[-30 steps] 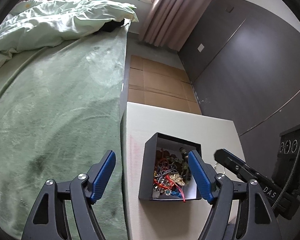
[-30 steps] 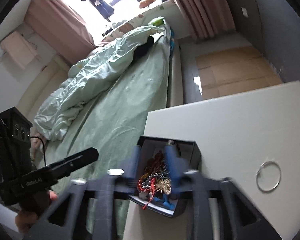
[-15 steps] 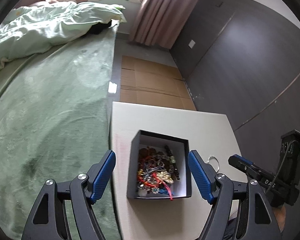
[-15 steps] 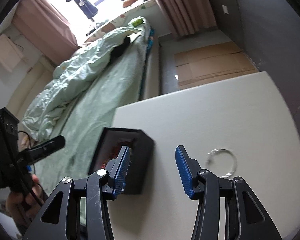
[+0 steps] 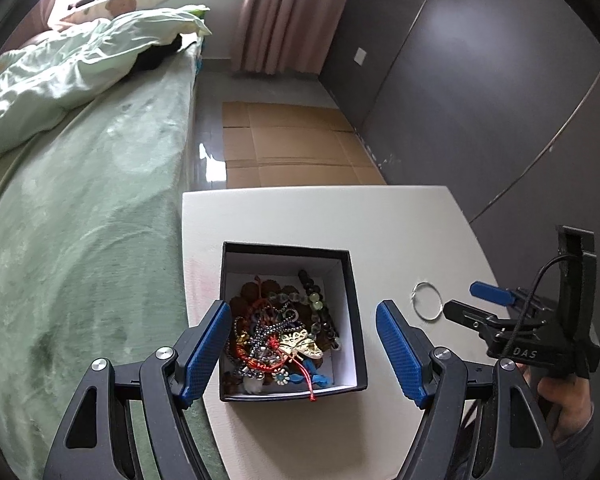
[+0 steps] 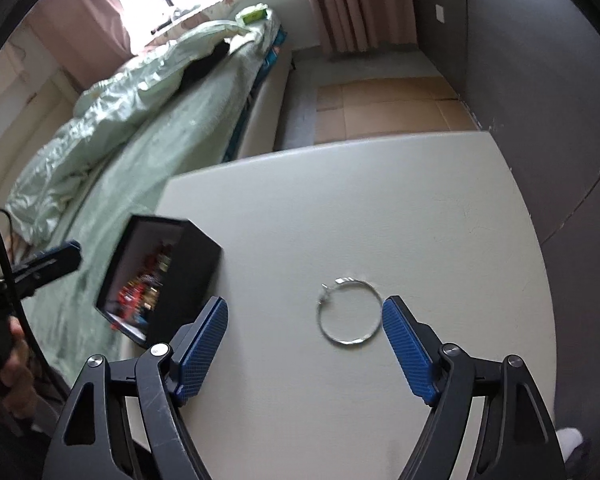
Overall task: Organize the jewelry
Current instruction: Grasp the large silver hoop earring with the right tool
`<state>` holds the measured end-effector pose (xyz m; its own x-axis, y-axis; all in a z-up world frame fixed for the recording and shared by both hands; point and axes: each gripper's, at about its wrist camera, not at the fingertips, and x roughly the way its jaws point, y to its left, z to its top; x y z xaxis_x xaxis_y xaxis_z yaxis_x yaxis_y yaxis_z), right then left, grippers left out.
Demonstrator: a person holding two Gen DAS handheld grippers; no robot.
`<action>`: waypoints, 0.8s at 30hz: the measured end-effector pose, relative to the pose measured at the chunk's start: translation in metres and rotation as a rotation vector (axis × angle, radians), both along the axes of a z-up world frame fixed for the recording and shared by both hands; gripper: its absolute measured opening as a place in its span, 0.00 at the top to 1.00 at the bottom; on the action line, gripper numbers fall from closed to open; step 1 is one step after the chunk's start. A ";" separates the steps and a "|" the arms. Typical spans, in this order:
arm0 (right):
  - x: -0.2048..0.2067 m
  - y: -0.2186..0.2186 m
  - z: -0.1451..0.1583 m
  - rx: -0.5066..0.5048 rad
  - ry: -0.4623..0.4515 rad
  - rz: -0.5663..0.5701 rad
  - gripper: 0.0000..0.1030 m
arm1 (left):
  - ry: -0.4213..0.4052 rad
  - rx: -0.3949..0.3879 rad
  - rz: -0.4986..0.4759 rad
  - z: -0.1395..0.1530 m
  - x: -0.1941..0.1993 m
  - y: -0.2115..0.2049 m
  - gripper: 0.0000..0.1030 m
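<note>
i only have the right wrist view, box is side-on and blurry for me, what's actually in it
Observer: The left wrist view looks straight down into the black box: a tangled jewelry pile of beads, chains, red cord and a gold butterfly piece.
Operator: is the left gripper touching that box
Observer: No. The left gripper hangs above it, open, nothing between its pads.
Operator: how does my gripper sit against the ring from that side
Observer: From there the right gripper has its tips just right of the silver ring lying on the white table; its jaws are opening, nothing between them.
</note>
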<state>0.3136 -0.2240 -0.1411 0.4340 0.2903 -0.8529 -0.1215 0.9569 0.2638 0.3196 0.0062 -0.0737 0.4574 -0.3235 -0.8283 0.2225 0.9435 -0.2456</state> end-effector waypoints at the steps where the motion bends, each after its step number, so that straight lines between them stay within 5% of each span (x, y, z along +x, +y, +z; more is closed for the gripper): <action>1: 0.000 0.000 -0.003 -0.016 0.000 0.011 0.23 | 0.000 0.002 0.000 -0.001 0.001 0.000 0.27; 11: 0.006 0.010 -0.034 -0.143 0.005 0.173 0.23 | -0.002 -0.007 0.011 -0.008 0.012 0.003 0.27; 24: 0.007 0.022 -0.047 -0.266 -0.002 0.247 0.27 | 0.014 -0.051 0.048 -0.011 0.026 0.015 0.27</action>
